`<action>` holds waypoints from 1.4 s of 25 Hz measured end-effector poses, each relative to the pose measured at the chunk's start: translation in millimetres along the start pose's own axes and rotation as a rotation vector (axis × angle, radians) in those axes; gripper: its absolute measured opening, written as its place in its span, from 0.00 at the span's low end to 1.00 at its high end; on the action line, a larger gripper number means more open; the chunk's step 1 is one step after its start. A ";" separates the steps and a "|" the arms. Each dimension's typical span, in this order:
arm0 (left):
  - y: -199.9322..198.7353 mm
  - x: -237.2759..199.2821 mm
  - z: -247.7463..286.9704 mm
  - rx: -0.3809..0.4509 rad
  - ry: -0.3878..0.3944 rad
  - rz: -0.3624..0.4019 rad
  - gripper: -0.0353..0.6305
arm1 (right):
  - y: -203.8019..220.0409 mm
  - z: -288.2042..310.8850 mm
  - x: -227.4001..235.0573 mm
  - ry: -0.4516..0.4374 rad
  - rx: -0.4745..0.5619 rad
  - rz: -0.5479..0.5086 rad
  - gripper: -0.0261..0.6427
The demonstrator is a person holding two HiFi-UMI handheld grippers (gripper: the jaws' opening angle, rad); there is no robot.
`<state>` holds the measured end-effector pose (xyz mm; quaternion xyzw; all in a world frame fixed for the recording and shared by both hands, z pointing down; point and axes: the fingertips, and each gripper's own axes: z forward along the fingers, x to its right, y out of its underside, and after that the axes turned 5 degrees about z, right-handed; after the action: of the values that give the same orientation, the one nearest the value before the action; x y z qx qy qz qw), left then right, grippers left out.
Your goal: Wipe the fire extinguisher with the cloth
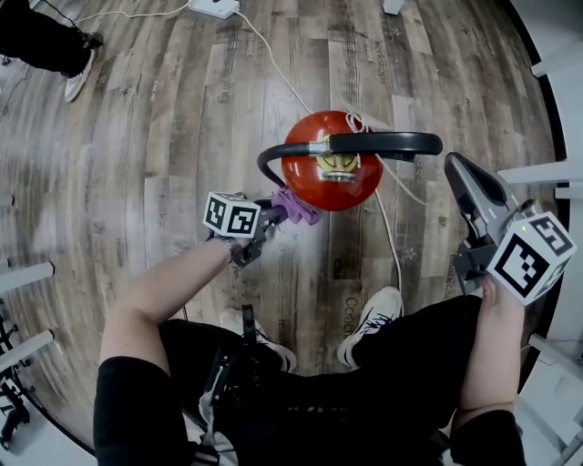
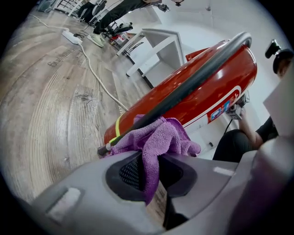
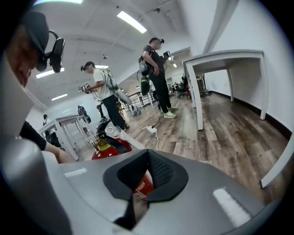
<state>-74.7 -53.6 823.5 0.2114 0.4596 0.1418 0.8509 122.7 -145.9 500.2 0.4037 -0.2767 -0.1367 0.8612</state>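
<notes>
Wiping looks barely begun: the left gripper (image 1: 270, 218) jaws pinch the crumpled purple microfibre cloth (image 1: 297, 207) at the side of the round red metal fire extinguisher (image 1: 310, 177) standing on the wooden floor (image 1: 164, 109), while the right gripper (image 1: 460, 173) jaws are pressed together, empty.

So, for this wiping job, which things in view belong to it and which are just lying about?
Belongs to the job: red fire extinguisher, its black hose, purple cloth clamped in the left tool, right tool, shut and empty.
Just lying about: white power strip, white cable across the floor, a bystander's shoe.
</notes>
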 end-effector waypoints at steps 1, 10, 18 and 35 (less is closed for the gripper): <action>-3.6 8.8 -3.2 0.002 0.021 0.001 0.13 | 1.0 0.4 0.4 0.009 -0.007 -0.015 0.04; -96.1 187.0 -76.5 0.088 0.399 0.247 0.13 | 2.8 3.6 0.9 0.019 -0.018 -0.056 0.04; -215.1 287.2 -176.5 0.333 0.480 0.426 0.13 | -0.6 3.8 -8.2 -0.025 -0.009 -0.029 0.04; -248.9 288.0 -116.3 -0.117 0.007 1.080 0.13 | 22.0 8.1 12.2 -0.016 -0.088 -0.030 0.04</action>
<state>-6.2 -118.1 436.7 0.3692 0.2800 0.5848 0.6658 128.1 -142.5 525.9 0.3685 -0.2714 -0.1648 0.8737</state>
